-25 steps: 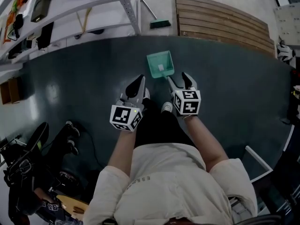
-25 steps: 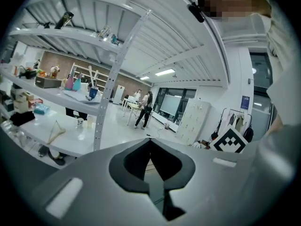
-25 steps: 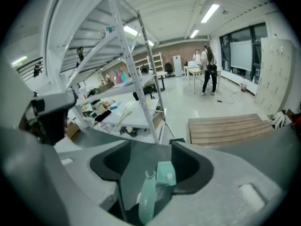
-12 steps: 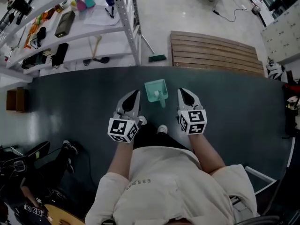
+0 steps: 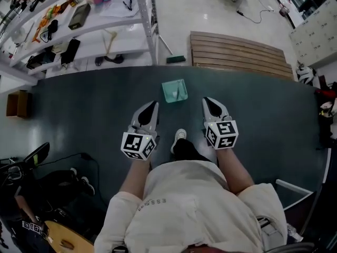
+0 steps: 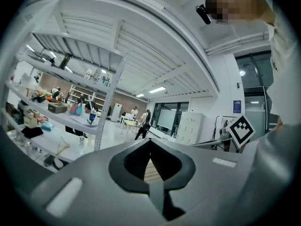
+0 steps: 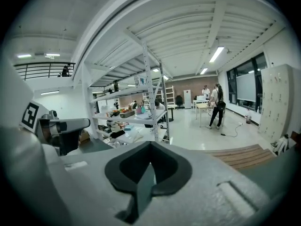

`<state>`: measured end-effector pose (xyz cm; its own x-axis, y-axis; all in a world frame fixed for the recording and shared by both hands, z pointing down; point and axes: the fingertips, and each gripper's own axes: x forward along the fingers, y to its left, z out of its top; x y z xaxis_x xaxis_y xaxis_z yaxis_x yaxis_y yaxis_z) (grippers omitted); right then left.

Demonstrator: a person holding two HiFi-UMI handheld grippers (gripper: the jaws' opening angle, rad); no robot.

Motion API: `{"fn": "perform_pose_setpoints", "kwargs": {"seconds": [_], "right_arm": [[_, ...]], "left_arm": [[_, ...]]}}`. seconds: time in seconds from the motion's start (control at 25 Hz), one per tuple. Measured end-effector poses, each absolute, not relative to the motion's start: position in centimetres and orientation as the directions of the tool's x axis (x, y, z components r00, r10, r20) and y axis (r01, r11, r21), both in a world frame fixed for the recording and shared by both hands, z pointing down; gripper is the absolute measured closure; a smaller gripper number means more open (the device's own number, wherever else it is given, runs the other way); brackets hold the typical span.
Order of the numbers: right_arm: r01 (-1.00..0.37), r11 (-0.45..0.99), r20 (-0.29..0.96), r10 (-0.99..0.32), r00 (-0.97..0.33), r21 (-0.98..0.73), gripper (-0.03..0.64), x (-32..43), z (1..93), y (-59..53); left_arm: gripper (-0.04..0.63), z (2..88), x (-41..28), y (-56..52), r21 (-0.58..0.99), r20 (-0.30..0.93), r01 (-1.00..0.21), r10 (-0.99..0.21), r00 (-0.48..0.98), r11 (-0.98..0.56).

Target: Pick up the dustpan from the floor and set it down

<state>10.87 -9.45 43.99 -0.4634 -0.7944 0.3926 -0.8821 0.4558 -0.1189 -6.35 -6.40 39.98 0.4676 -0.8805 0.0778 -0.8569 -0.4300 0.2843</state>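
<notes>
The teal dustpan (image 5: 174,90) lies on the dark floor mat (image 5: 79,104), ahead of both grippers and between their lines. Nothing touches it. My left gripper (image 5: 152,106) hangs to its lower left, jaws shut and empty. To the lower right of the dustpan my right gripper (image 5: 207,101) is likewise shut, holding nothing. Both are raised well above the floor. In the left gripper view the closed jaws (image 6: 151,147) point level into the room; the right gripper view shows shut jaws (image 7: 149,149) too. The dustpan appears in neither gripper view.
A metal shelf rack (image 5: 105,15) loaded with small items stands at the upper left. A wooden slatted platform (image 5: 239,51) lies beyond the mat, with a brush (image 5: 176,59) beside it. Bags and gear (image 5: 31,194) crowd the lower left. My shoe (image 5: 179,137) is below the dustpan.
Both grippers have lifted away from the floor. The right gripper's jaws, open beside the dustpan's handle a second ago, have shut empty. The dustpan stays on the mat, now farther off.
</notes>
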Motion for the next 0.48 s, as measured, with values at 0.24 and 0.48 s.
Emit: {"fn": "perform_pose_setpoints", "kwargs": {"seconds": [0.24,0.48], "right_arm": [[-0.888,0.453,0.358,-0.818,-0.450,-0.080,0.627,9.8,41.1,-0.4],[-0.892,0.443,0.350,-0.824,-0.445,-0.091,0.627,9.7,40.2,8.7]], "left_arm": [[0.581,38.1,-7.0,2.8,0.313,0.039,-0.843,-0.881,0.471,-0.437],[0.581,36.6,-6.9,12.2,0.280,0.029,-0.850,-0.881,0.473,-0.447]]}}
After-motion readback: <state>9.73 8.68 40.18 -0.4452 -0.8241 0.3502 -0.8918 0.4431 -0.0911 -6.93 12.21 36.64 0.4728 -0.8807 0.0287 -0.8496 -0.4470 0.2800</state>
